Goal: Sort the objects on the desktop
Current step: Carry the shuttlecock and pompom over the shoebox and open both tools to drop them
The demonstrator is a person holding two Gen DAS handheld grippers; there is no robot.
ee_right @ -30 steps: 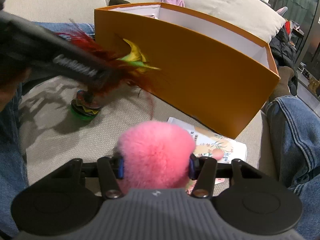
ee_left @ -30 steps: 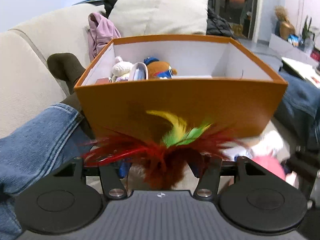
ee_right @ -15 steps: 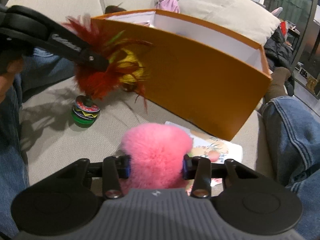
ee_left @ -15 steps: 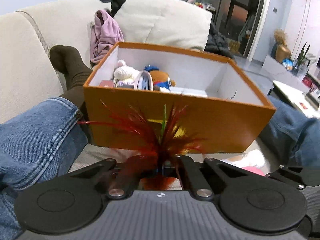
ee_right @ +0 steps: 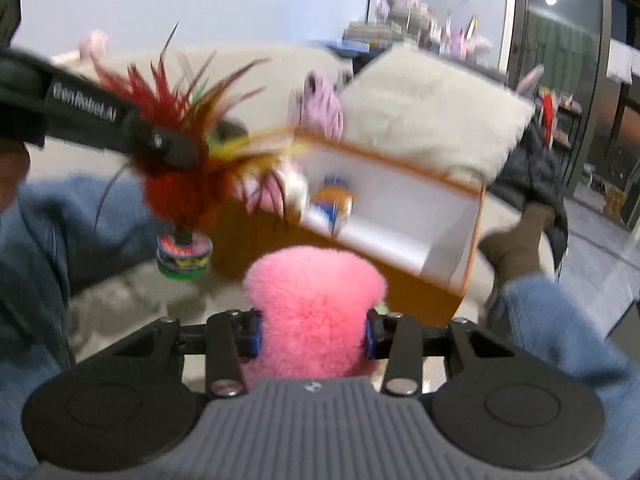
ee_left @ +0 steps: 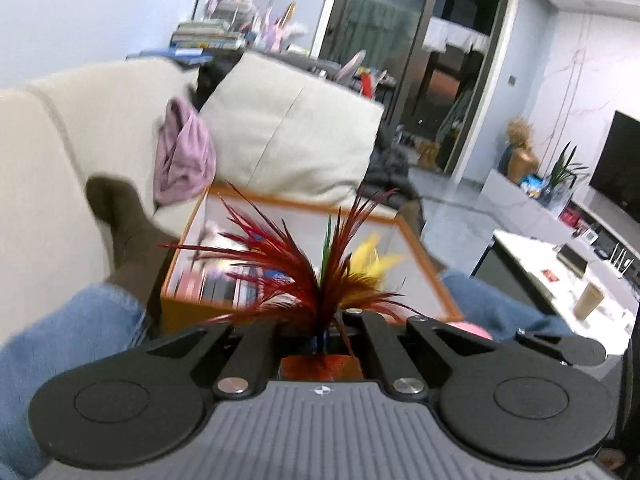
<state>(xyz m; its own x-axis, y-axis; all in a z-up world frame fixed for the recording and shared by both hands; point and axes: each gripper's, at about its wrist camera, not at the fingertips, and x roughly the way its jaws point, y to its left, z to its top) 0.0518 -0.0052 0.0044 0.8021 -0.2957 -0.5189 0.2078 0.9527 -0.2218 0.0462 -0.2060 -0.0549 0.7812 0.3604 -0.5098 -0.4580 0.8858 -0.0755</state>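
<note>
My left gripper (ee_left: 320,338) is shut on a feather shuttlecock (ee_left: 308,276) with red, green and yellow feathers; in the right wrist view the shuttlecock (ee_right: 180,184) hangs lifted off the sofa, its striped disc base (ee_right: 184,256) clear of the cushion, near the left front of the orange box (ee_right: 416,292). My right gripper (ee_right: 312,334) is shut on a pink fluffy ball (ee_right: 314,308), held in front of the box. The orange box (ee_left: 180,312) is open, white inside, with soft toys (ee_right: 334,200) in it.
The box stands on a beige sofa between the person's jeans-clad legs (ee_left: 72,328). A cream cushion (ee_left: 292,144) and a lilac cloth (ee_left: 184,152) lie behind the box. A low white table (ee_left: 560,276) with a cup stands at the right.
Both grippers have risen. The shuttlecock has been lifted off the sofa to the height of the box rim. The pink ball has come up nearer the box opening.
</note>
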